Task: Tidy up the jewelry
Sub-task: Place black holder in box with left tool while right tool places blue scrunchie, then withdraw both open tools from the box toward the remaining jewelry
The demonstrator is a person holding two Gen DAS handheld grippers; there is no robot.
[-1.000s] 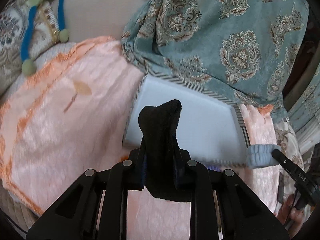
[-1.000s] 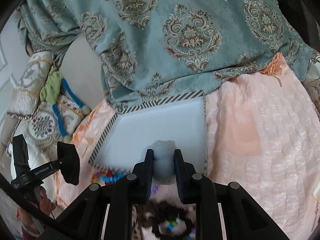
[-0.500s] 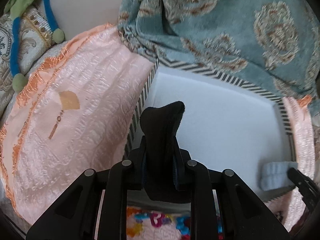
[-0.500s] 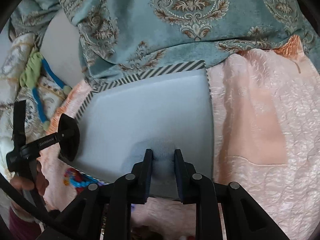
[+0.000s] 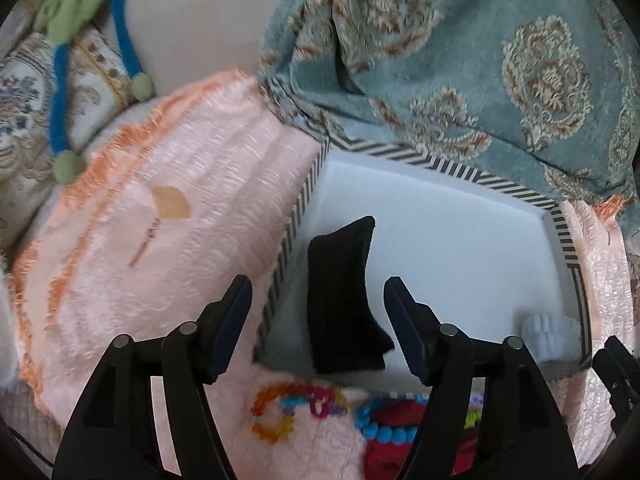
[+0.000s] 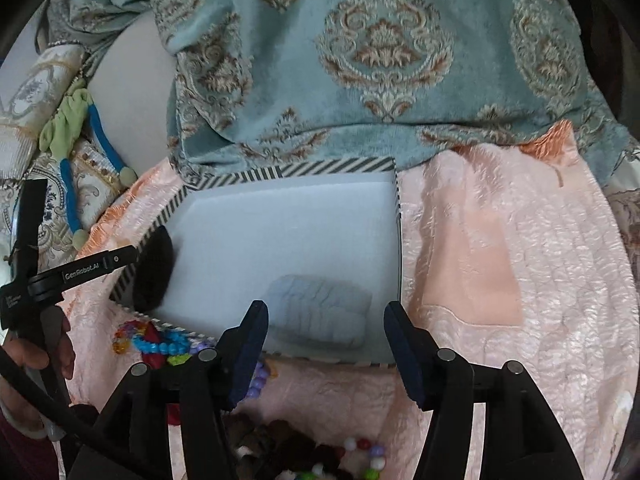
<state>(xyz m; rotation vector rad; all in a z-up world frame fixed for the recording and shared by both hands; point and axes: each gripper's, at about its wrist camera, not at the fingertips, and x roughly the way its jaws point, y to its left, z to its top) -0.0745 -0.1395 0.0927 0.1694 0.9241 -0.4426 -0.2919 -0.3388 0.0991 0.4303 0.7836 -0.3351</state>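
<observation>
- Far left: patterned cushion (image 5: 24,96) with a green-and-blue plush toy (image 5: 60,64) draped over it; the toy's round green ends hang onto the edge of the pink quilt (image 5: 180,208)
- Pink quilt covers the surface, orange fringe along its left edge; teal damask fabric (image 5: 460,60) bunched behind, overlapping the far rim of the tray
- Striped-edged tray (image 5: 296,216) with a white floor sits on the quilt, centre of both views
- Left gripper (image 5: 318,300): jaws opening, spread wide; black scrunchie (image 5: 344,296) lies between them in the tray's left near corner, neither pad touching it; its lower end reaches the tray's near edge
- Same scrunchie, from the right wrist view, sits against the tray's left wall (image 6: 154,274), just beside the left gripper's finger; the person's hand (image 6: 40,352) on the handle below
- Beaded bracelets (image 5: 296,404) in mixed colours lie on the quilt just outside the tray's near rim; a blue-bead one with something red (image 5: 390,420) to their right
- Right gripper (image 6: 324,332): jaws opening, spread apart; pale blue scrunchie (image 6: 320,312) lies flat on the tray floor between them, near the front rim toward the right wall, pads clear of it
- More beads, dark and pale (image 6: 320,460), on the quilt below the right gripper; detail blurred
- Right of tray: bare pink quilt with a plain peach patch (image 6: 468,276)
</observation>
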